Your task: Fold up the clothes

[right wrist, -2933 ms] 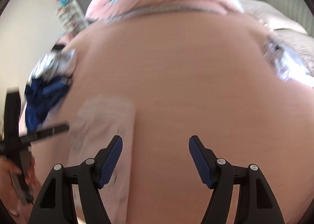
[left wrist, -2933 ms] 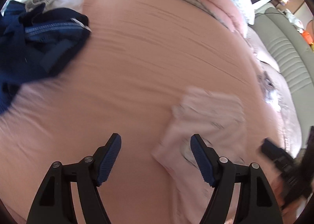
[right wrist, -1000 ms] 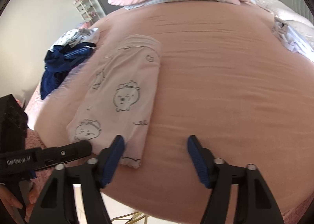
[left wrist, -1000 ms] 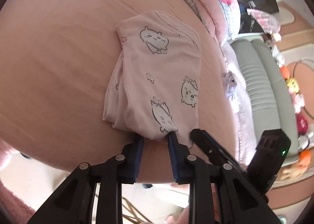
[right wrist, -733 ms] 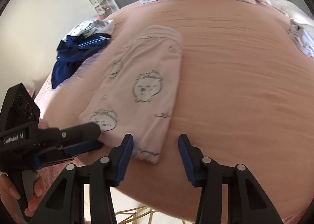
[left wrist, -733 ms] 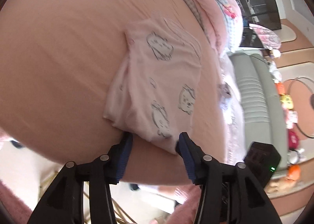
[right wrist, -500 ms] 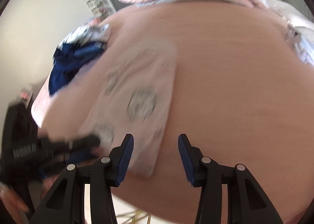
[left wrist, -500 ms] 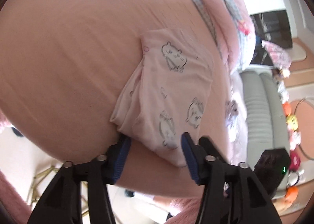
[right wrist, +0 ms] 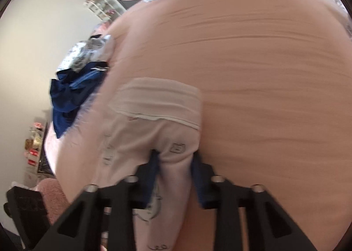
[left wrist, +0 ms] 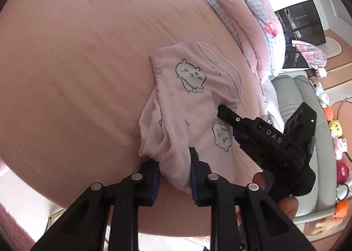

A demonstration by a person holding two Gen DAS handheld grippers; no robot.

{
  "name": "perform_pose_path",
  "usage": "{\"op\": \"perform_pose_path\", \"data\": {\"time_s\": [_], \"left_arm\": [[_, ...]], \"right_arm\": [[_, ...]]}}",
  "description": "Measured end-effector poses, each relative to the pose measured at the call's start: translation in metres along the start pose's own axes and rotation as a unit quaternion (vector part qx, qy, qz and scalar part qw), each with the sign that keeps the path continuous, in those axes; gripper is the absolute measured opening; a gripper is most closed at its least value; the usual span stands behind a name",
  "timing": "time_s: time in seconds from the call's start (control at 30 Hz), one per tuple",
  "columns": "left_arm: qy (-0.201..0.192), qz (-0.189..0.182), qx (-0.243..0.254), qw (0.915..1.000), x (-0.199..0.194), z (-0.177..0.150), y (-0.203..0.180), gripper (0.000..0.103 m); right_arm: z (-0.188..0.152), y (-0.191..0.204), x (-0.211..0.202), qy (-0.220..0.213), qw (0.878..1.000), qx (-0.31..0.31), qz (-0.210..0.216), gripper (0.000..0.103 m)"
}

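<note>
A pale pink folded garment printed with small cartoon animal faces [left wrist: 193,106] lies on the bed covered with a smooth salmon-pink sheet [left wrist: 77,70], close to the bed's near edge, its ribbed waistband end pointing toward the far side. The left gripper [left wrist: 175,167], black with blue pads, is closing its jaws on the garment's near end, and a bunched fold of the pink cloth sits pinched between the pads. The right gripper [right wrist: 176,166] is likewise closing on the cloth: in the right wrist view, which is blurred, a raised ridge of the same garment [right wrist: 154,119] stands between its blue pads, along the garment's right-hand edge. In the left wrist view the right gripper [left wrist: 222,110] reaches in from the right, its black body lettered in white, its tip at the garment's side edge, with part of the person's hand [left wrist: 286,204] wrapped around its handle. A crumpled dark navy garment [right wrist: 72,95] sits well apart near the far left edge of the bed, with a grey-and-white patterned cloth [right wrist: 88,51] just beyond it. A pink quilt with a blue checked border [left wrist: 242,9] is heaped along the head of the bed, and a grey-green padded sofa [left wrist: 308,119] stands beside the bed to the right.
</note>
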State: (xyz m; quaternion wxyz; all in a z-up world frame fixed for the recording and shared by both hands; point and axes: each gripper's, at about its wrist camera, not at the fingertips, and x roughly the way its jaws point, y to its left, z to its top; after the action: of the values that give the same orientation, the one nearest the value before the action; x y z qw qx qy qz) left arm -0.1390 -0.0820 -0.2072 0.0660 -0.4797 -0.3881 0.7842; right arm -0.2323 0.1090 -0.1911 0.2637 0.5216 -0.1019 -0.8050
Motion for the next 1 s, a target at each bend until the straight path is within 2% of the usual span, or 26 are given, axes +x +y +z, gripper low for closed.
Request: {"op": "perform_pose_path", "data": {"time_s": [0.1,0.23,0.33,0.47,0.5,0.57,0.6,0.63,0.67,0.7,0.8,0.87,0.93,0.97,1.0], "left_arm": [[0.006,0.01,0.036,0.9993,-0.006,0.004,-0.004,0.018],[0.011,0.037,0.059,0.9975,-0.021,0.021,0.0,0.017],[0.025,0.069,0.07,0.9948,-0.031,0.042,0.009,0.017],[0.027,0.077,0.076,0.9937,-0.035,0.058,0.016,0.018],[0.023,0.077,0.072,0.9941,-0.035,0.056,0.017,0.018],[0.015,0.077,0.068,0.9946,-0.035,0.049,0.018,0.022],[0.009,0.078,0.067,0.9946,-0.036,0.044,0.019,0.025],[0.004,0.078,0.063,0.9949,-0.037,0.039,0.02,0.034],[0.002,0.076,0.054,0.9957,-0.037,0.035,0.023,0.041],[-0.001,0.073,0.041,0.9965,-0.038,0.03,0.025,0.042],[-0.009,0.081,0.034,0.9961,-0.039,0.017,0.023,0.042],[-0.013,0.086,0.038,0.9955,-0.036,0.013,0.019,0.042],[-0.007,0.083,0.051,0.9952,-0.032,0.014,0.017,0.042],[-0.005,0.085,0.067,0.9941,-0.03,0.017,0.015,0.032],[-0.004,0.087,0.082,0.9928,-0.029,0.02,0.013,0.024]], "right_arm": [[-0.01,0.007,-0.011,-0.018,1.0,-0.013,-0.014,0.016],[-0.027,0.002,-0.027,-0.007,0.999,0.04,0.001,0.014],[-0.052,0.014,-0.036,0.021,0.999,0.047,0.012,0.014],[-0.078,0.039,-0.039,0.076,0.997,-0.006,-0.011,0.014],[-0.081,0.041,-0.043,0.072,0.997,-0.018,-0.03,0.014],[-0.075,0.037,-0.059,0.032,0.998,-0.023,-0.052,0.015],[-0.072,0.035,-0.067,0.01,0.998,-0.024,-0.061,0.024],[-0.064,0.031,-0.071,-0.005,0.997,-0.022,-0.067,0.034],[-0.054,0.027,-0.073,-0.017,0.997,-0.019,-0.071,0.056],[-0.044,0.022,-0.076,-0.029,0.997,-0.017,-0.076,0.065],[-0.016,0.013,-0.065,-0.027,0.997,-0.017,-0.068,0.065],[-0.001,0.009,-0.047,-0.007,0.998,-0.028,-0.064,0.065],[0.007,0.004,-0.03,0.01,0.999,-0.027,-0.033,0.064],[0.009,0.0,-0.025,0.015,1.0,-0.016,-0.011,0.053],[0.007,-0.003,-0.025,0.016,1.0,-0.005,-0.003,0.032]]}}
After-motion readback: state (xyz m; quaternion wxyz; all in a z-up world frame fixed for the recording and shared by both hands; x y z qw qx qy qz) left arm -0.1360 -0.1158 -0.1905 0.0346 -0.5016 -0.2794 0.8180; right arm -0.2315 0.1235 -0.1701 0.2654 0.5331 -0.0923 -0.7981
